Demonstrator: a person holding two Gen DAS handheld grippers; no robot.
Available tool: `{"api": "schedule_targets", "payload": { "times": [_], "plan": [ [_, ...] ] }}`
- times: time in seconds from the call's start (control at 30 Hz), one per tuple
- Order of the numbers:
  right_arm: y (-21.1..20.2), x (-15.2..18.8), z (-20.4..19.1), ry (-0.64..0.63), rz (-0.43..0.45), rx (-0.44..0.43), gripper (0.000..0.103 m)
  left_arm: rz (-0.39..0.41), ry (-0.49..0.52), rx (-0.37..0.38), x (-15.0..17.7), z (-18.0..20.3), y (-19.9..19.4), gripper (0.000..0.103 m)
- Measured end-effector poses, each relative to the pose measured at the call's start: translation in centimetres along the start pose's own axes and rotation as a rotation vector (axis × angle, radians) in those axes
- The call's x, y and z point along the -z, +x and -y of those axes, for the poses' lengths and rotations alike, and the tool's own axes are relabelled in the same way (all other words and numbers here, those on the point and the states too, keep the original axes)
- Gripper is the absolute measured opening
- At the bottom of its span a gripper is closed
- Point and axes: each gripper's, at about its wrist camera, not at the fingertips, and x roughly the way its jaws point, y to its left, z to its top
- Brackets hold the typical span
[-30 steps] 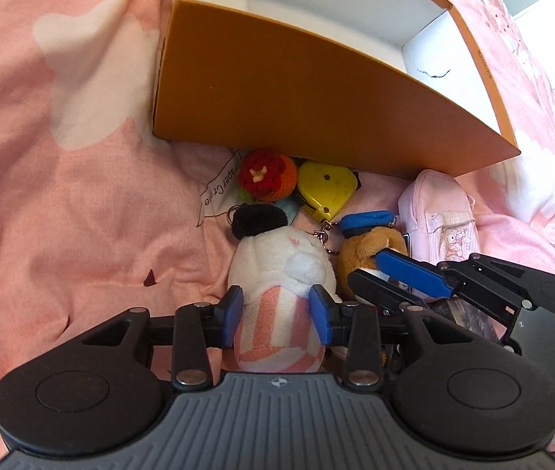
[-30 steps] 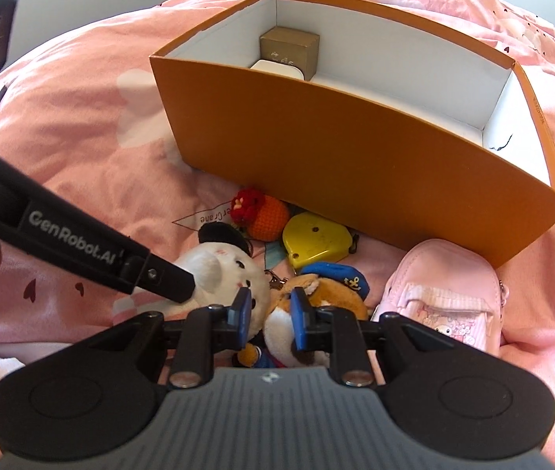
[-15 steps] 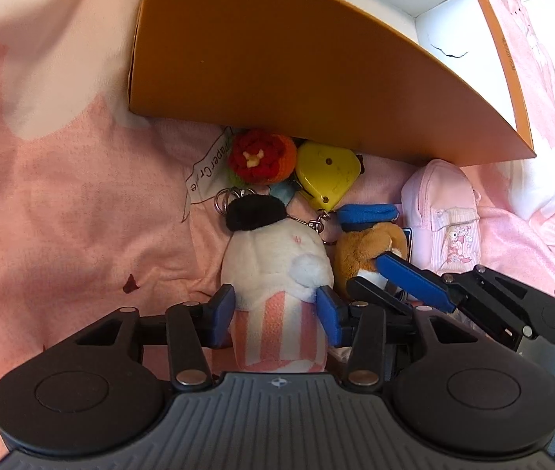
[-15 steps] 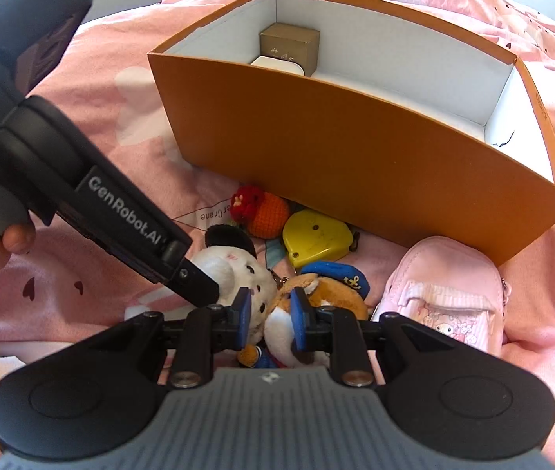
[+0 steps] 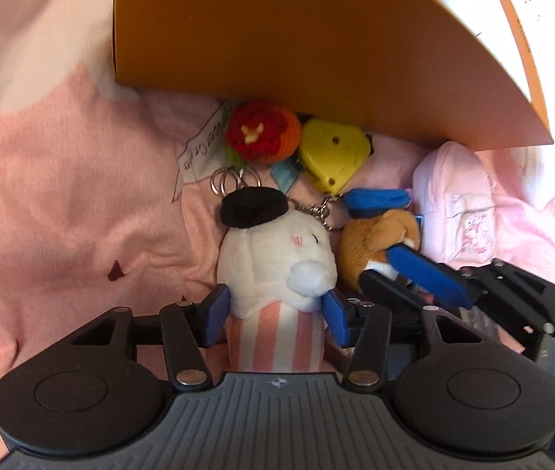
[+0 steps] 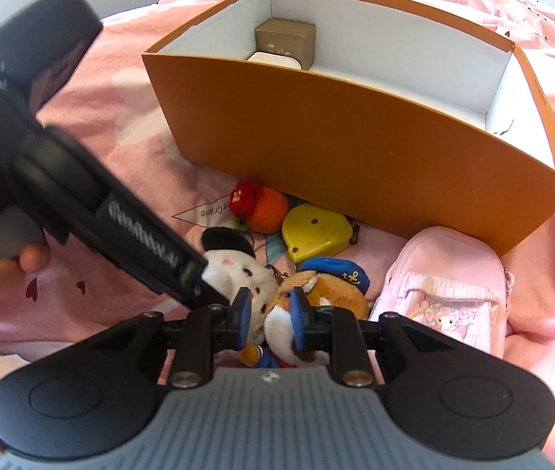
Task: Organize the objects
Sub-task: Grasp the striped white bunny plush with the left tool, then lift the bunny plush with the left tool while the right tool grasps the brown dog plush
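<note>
Pink bedding (image 6: 112,125) carried an open orange cardboard box (image 6: 355,149). Before it, the left gripper (image 5: 275,309) fingers clamped a white plush in striped trousers (image 5: 277,270); the right gripper (image 6: 267,309) fingers pinched a brown sailor-capped plush (image 6: 316,293).

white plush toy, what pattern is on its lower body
Pink and white vertical stripes on the white plush toy, clearest in the left wrist view, between the left gripper pads.
</note>
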Motion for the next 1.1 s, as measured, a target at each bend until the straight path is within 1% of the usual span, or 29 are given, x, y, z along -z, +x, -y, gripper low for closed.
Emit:
{"api": "schedule_targets", "payload": {
  "times": [0.17,0.27,0.33,0.37,0.43,0.5,0.6,0.67,0.77,0.87,0.9,0.93,0.97,1.07,1.1],
  "plan": [
    [-0.6,0.2,0.2,0.014,0.002,0.003,0.022,0.01,-0.013,0.012,0.3,-0.4,0.5,0.063],
    [-1.6,0.1,0.4,0.021,0.027,0.021,0.025,0.018,-0.009,0.016,0.8,-0.5,0.8,0.065],
    [-2.4,0.1,1.1,0.036,0.043,0.032,0.03,0.026,-0.007,0.019,1.1,-0.6,1.0,0.065],
    [-2.6,0.2,1.6,0.049,0.043,0.034,0.031,0.031,-0.003,0.019,1.2,-0.5,1.0,0.066],
    [-2.8,0.2,2.4,0.08,0.023,0.023,0.034,0.038,0.008,0.014,1.5,-0.4,1.2,0.066],
    [-2.6,0.1,2.9,0.101,-0.016,-0.004,0.037,0.055,0.013,0.006,1.8,-0.2,1.2,0.066],
    [-2.1,0.4,3.0,0.109,-0.066,-0.039,0.04,0.098,0.036,-0.006,2.7,0.1,1.1,0.066],
    [-1.8,0.5,2.5,0.085,-0.091,-0.041,0.041,0.145,0.062,-0.023,3.6,0.5,0.7,0.062],
    [-1.6,0.6,1.6,0.03,-0.107,-0.035,0.046,0.194,0.084,-0.049,4.6,1.0,0.1,0.057],
    [-1.5,0.6,1.0,-0.031,-0.12,-0.014,0.05,0.245,0.114,-0.089,5.4,1.8,-1.0,0.056],
    [-1.2,0.6,0.7,-0.049,-0.126,-0.005,0.054,0.269,0.137,-0.113,5.8,2.4,-1.4,0.056],
    [-0.8,0.5,0.4,-0.066,-0.131,0.001,0.057,0.296,0.16,-0.143,6.2,2.9,-1.8,0.056],
    [-0.5,0.5,0.1,-0.081,-0.136,0.01,0.057,0.326,0.177,-0.174,6.3,3.3,-2.4,0.056],
    [0.3,0.2,-0.8,-0.136,-0.14,0.069,0.059,0.411,0.214,-0.271,6.8,4.2,-4.0,0.056],
    [0.6,0.2,-1.1,-0.156,-0.139,0.096,0.063,0.431,0.222,-0.299,6.8,4.3,-4.3,0.056]
  ]
}}
